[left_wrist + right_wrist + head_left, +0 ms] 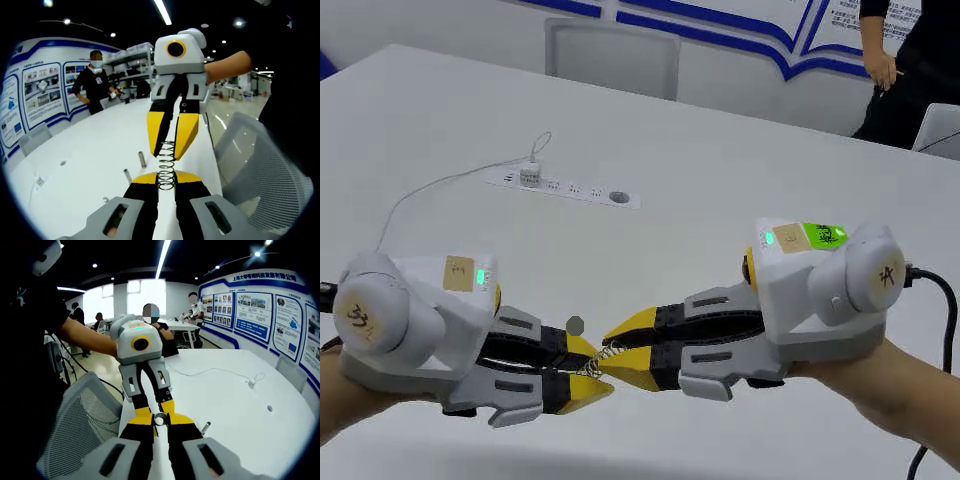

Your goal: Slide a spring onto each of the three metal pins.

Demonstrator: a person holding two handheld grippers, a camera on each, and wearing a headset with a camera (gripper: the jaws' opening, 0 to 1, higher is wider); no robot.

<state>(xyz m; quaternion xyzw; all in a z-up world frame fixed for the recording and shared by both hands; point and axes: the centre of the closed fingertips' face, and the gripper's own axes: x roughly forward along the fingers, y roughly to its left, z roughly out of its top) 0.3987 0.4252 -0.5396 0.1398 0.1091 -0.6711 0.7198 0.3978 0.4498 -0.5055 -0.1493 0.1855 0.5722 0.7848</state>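
A small steel spring [605, 358] hangs in the air between my two grippers, just above the white table [720, 170]. My left gripper [600, 371] is shut on one end and my right gripper [611, 352] grips the other, tips almost touching. In the left gripper view the spring [167, 165] runs from my left gripper [166, 180] up into the right gripper [168, 151]. The right gripper view shows the spring [160, 418] end-on as a ring at my right gripper [160, 423]. Upright metal pins [142, 159] [127, 175] stand on the table; one pin [575, 325] is just behind the jaws.
A white power strip [565, 186] with a plugged charger and cable [530, 174] lies mid-table. A grey chair [610, 55] stands at the far edge and a person [895, 60] at the back right. A mesh chair [260, 165] sits close by the table's near edge.
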